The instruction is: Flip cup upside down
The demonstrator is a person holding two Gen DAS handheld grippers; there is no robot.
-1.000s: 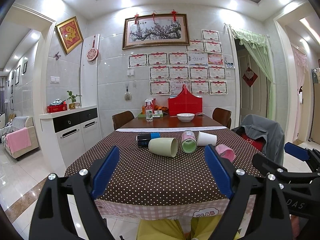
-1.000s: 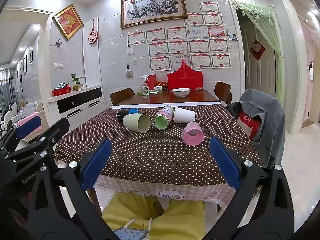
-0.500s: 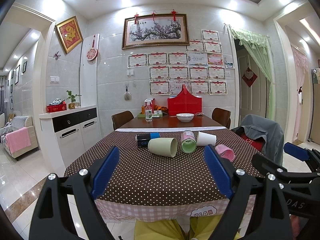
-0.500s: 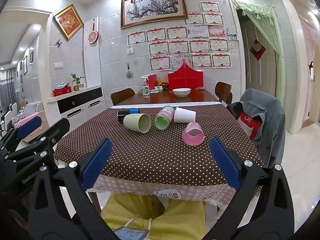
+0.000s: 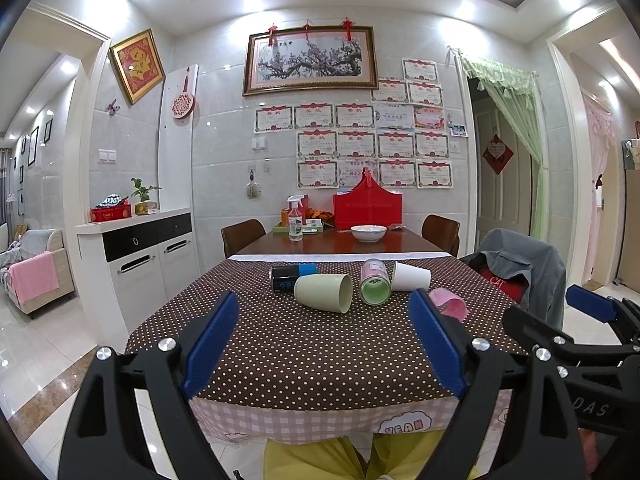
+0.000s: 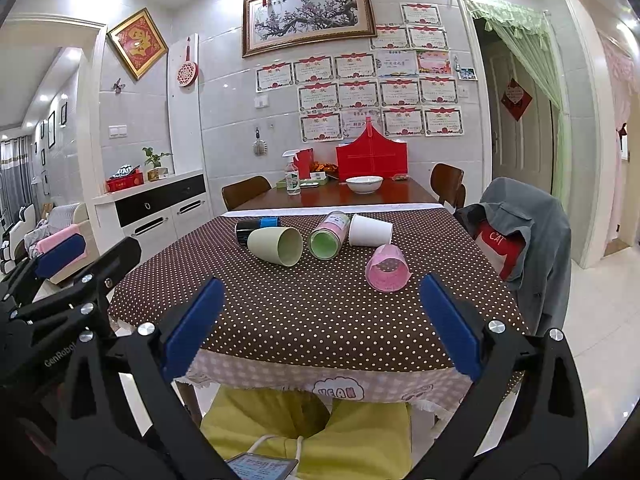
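Left tool (image 5: 324, 344): blue pads spread wide, holding nothing, short of the worktop's near edge.
Right tool (image 6: 320, 326): likewise spread and empty.
Cups: pale green cup (image 6: 276, 246), green-lined cup (image 6: 329, 235), white cup (image 6: 370, 231), pink cup (image 6: 387, 268) all lie on their sides.
Worktop (image 6: 300, 320): brown dotted cloth.

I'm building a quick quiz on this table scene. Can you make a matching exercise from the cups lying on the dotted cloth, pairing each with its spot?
Things:
1. pink cup
2. white cup
3. pale green cup
4. black and blue cup

Places:
A. just behind the pale green one
B. nearest the table's front edge, alone
C. farthest right in the back row
D. open mouth turned toward the cameras, left of the green-mouthed pink cup

Pairs: 1-B, 2-C, 3-D, 4-A
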